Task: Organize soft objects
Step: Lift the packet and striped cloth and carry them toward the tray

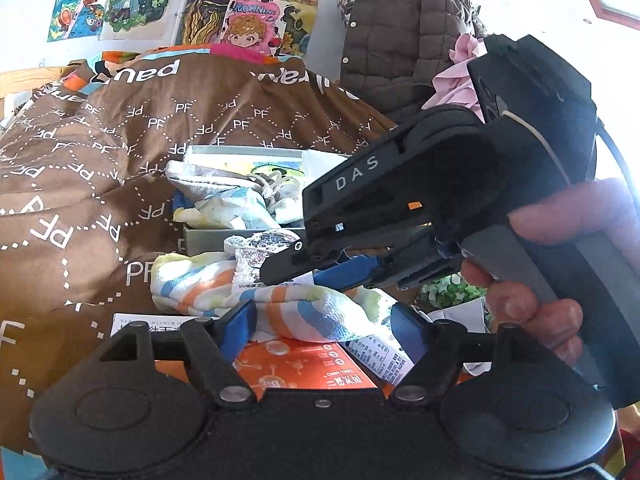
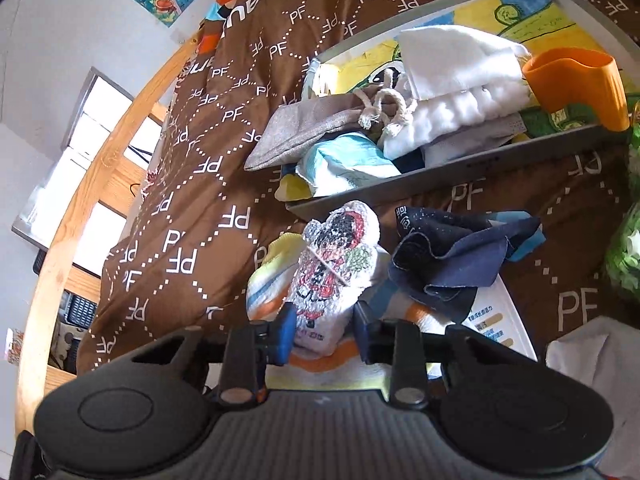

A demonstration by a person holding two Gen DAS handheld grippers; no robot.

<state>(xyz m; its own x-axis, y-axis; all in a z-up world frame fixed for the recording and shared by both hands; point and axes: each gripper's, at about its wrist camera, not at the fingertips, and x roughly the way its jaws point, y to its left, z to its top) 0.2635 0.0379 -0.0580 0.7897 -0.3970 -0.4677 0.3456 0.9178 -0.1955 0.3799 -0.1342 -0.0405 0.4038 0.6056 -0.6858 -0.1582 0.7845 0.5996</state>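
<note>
A white plush figure with a printed cartoon character (image 2: 332,276) sits between my right gripper's (image 2: 325,332) blue pads, which are closed on its lower end; it also shows in the left wrist view (image 1: 256,256). A striped towel (image 1: 288,304) lies under it on the brown bedspread and between my left gripper's (image 1: 320,328) wide-open blue pads. The right gripper (image 1: 296,268) reaches in over the towel in the left wrist view. A dark blue cloth (image 2: 460,256) lies to the right. A grey tray (image 2: 460,172) behind holds several soft items.
An orange cup (image 2: 576,80) stands in the tray's right end. An orange box (image 1: 304,364) lies under the towel. A brown quilted jacket (image 1: 400,36) hangs at the back right. A wooden bed rail (image 2: 72,216) runs along the left. Green plush things (image 2: 624,256) lie at the right edge.
</note>
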